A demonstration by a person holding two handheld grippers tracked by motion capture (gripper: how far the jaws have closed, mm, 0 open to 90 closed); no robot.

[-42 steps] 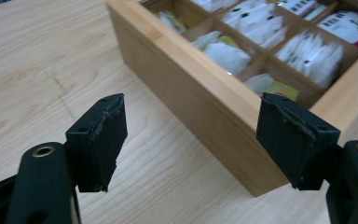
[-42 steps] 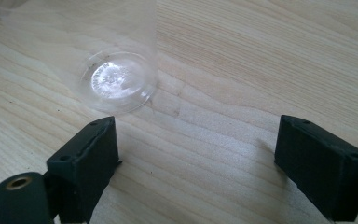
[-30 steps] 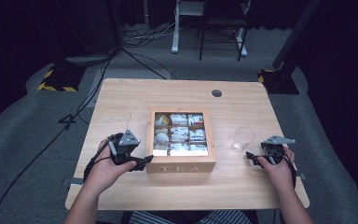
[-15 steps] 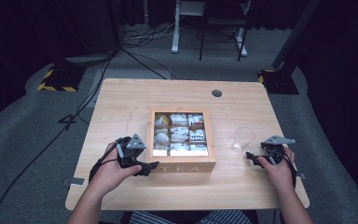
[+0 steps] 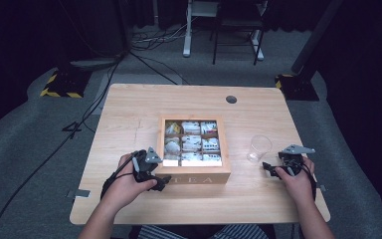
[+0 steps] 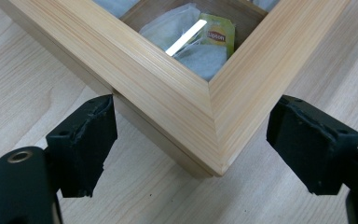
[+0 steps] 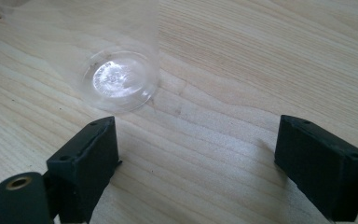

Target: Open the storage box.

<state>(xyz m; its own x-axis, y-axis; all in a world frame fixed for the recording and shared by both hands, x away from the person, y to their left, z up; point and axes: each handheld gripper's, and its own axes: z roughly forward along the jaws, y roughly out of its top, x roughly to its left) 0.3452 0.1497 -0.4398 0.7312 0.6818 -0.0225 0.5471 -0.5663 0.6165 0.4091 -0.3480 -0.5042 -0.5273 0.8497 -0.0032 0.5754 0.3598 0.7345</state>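
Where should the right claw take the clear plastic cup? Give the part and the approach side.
Grip the clear plastic cup across its side wall, low to mid height, coming level from the person's side. It stands upright and round, just ahead of the open right claw, with bare table around it.

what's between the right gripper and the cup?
Bare tabletop. In the right gripper view the clear cup stands just ahead of the open right gripper, toward its left jaw, untouched.

"TEA" stands on the front wall of the wooden box (image 5: 205,178); "Lipton" on a yellow tea-bag tag (image 6: 217,34).
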